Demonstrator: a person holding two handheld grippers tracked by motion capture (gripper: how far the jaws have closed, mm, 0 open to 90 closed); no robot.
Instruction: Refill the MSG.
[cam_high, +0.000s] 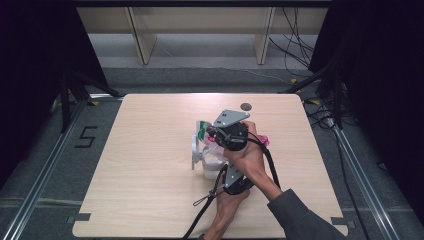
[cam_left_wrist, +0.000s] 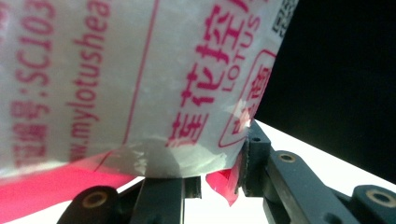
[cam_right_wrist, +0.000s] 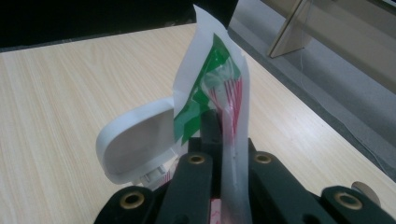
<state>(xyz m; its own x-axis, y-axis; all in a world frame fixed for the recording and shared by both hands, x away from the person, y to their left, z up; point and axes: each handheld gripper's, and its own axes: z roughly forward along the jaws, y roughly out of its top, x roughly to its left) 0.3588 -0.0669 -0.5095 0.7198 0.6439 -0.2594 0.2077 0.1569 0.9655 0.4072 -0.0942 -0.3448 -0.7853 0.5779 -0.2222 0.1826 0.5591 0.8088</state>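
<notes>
A translucent plastic packet (cam_left_wrist: 140, 79) with red printing is stretched between both grippers above the middle of the table (cam_high: 150, 200). My left gripper (cam_left_wrist: 222, 179) has its jaws closed on the packet's bulging lower end, where a red edge pokes out between them. My right gripper (cam_right_wrist: 229, 158) is shut on the packet's thin top strip (cam_right_wrist: 219, 79), which is white with a green patch and red lines. In the high view the right gripper (cam_high: 206, 132) is on the far side, beside the green tab (cam_high: 201, 131). The left gripper (cam_high: 220, 170) sits nearer, below it.
A white tub (cam_high: 210, 167) with its hinged lid (cam_right_wrist: 135, 140) standing open rests on the table just left of the hands. A small dark round disc (cam_high: 245, 106) lies near the far edge. Black cables (cam_high: 272, 165) trail from the grippers toward the person.
</notes>
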